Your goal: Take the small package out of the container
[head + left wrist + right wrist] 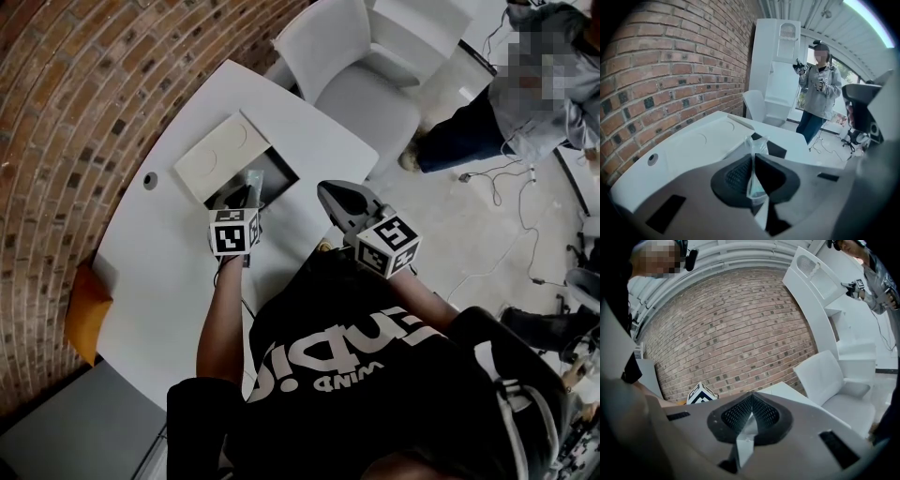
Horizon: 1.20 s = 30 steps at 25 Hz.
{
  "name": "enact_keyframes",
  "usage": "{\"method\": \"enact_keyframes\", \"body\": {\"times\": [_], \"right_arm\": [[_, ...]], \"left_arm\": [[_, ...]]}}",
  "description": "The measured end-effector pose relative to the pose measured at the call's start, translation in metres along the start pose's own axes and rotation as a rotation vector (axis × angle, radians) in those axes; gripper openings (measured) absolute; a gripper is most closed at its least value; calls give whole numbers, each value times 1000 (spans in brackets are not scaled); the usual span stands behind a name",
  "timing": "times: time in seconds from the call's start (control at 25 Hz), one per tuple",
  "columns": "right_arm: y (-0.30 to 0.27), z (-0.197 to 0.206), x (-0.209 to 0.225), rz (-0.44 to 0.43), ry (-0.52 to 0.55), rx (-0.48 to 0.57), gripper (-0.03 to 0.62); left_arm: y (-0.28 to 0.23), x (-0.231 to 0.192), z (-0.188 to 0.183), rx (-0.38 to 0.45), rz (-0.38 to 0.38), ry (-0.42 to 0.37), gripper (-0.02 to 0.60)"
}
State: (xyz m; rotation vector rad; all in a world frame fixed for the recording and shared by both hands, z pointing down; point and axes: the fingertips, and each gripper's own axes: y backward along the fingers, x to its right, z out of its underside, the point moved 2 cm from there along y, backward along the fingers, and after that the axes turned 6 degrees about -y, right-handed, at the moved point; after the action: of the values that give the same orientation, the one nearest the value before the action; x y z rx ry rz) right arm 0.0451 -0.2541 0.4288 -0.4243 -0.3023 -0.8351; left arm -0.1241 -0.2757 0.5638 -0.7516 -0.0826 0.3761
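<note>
A small clear plastic package (757, 145) is pinched between the jaws of my left gripper (753, 157), its crumpled top sticking out past the tips. In the head view the left gripper (242, 195) hangs just above the dark rectangular container (281, 175) sunk into the white table (178, 281), with the package (251, 178) over the opening. The container's cream lid (220, 155) lies flipped open on its left. My right gripper (339, 200) hovers to the right of the container, over the table's edge. In its own view the right gripper (751, 401) is shut with nothing in it.
A brick wall curves round the table's far side. A white chair (361, 84) stands beyond the table, and a person (525, 103) stands on the floor at the right among cables (506, 178). A round grommet (150, 179) sits in the tabletop; an orange cushion (82, 309) lies at the left edge.
</note>
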Motion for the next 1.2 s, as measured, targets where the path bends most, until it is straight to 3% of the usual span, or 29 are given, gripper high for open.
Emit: {"method": "enact_keyframes", "body": {"times": [0.92,1.2], "right_arm": [[3,-10,-1,2,-1,31,0],[5,-14,1,16,-1,49,0]], "left_arm": [[107,34,-67,351,10,74,28],[128,42,-75,443,9,50,28]]}}
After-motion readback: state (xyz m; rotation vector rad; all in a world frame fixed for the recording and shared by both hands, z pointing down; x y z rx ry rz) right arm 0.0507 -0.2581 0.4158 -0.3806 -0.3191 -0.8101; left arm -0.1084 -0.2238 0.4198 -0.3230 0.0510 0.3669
